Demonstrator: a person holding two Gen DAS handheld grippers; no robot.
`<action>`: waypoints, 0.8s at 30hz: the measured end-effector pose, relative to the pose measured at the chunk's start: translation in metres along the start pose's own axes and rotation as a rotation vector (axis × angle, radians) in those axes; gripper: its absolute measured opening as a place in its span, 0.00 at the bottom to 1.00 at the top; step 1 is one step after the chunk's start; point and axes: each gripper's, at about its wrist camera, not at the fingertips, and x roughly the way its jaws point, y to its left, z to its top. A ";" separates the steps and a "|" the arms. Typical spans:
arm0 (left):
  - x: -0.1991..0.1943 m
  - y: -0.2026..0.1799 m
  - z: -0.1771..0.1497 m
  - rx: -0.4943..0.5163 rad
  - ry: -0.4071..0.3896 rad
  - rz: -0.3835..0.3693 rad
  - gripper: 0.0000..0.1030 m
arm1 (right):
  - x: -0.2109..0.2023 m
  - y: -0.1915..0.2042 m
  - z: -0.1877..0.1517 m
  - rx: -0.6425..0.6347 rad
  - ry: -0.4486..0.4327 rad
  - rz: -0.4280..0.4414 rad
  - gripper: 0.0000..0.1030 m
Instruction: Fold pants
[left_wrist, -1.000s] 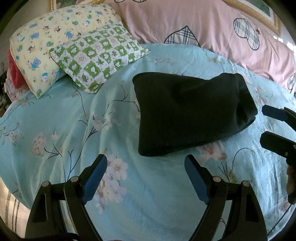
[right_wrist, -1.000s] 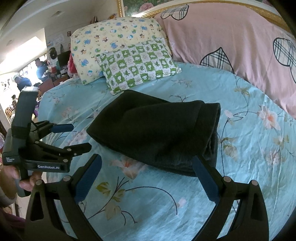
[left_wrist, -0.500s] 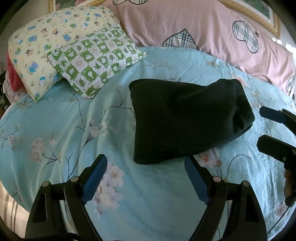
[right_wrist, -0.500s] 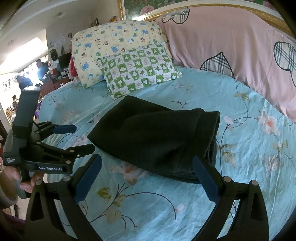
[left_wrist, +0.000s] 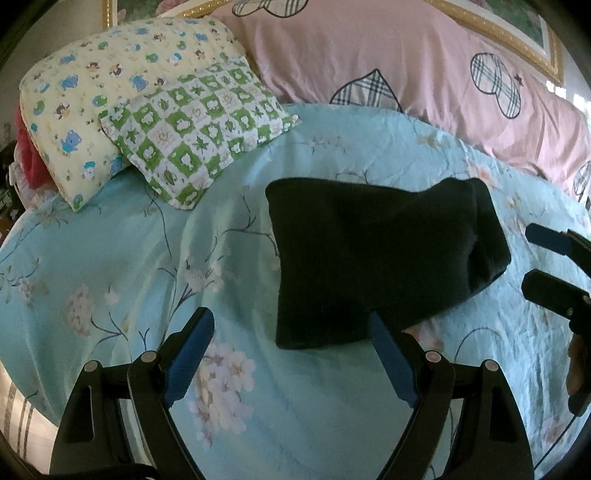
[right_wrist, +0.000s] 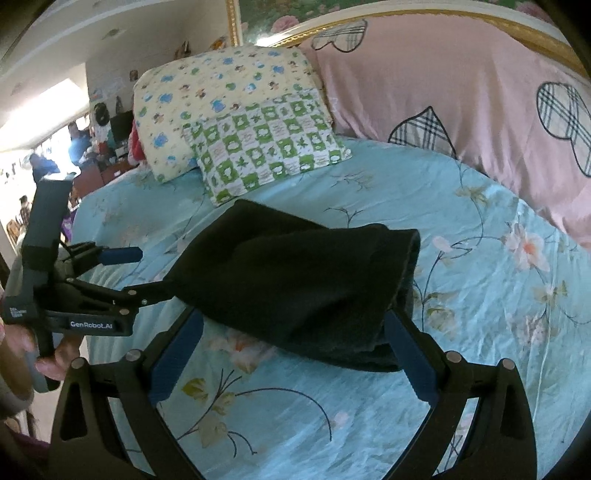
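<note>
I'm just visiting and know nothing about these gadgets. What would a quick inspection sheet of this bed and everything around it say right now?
Surface: light blue floral bedsheet, wrinkled.
Job's things: black pants lying in a compact folded bundle mid-bed, held by neither gripper.
Clutter: green checked pillow leaning on a yellow bear-print pillow; pink quilt along the headboard side.
Grippers: left gripper open, just short of the pants' near edge; right gripper open, at the bundle's near edge.
Cables: nothing seen.
Surroundings: gold picture frame on the wall; people in a bright room beyond the bed.
</note>
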 end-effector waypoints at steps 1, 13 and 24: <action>0.000 -0.001 0.001 0.002 -0.004 0.001 0.84 | 0.000 -0.002 0.001 0.006 -0.002 0.001 0.96; 0.008 -0.001 0.009 -0.015 -0.020 -0.012 0.84 | 0.001 -0.006 -0.001 0.006 0.000 -0.021 0.96; 0.013 -0.022 0.022 0.021 -0.009 0.000 0.84 | 0.000 -0.019 -0.008 0.081 0.001 -0.036 0.96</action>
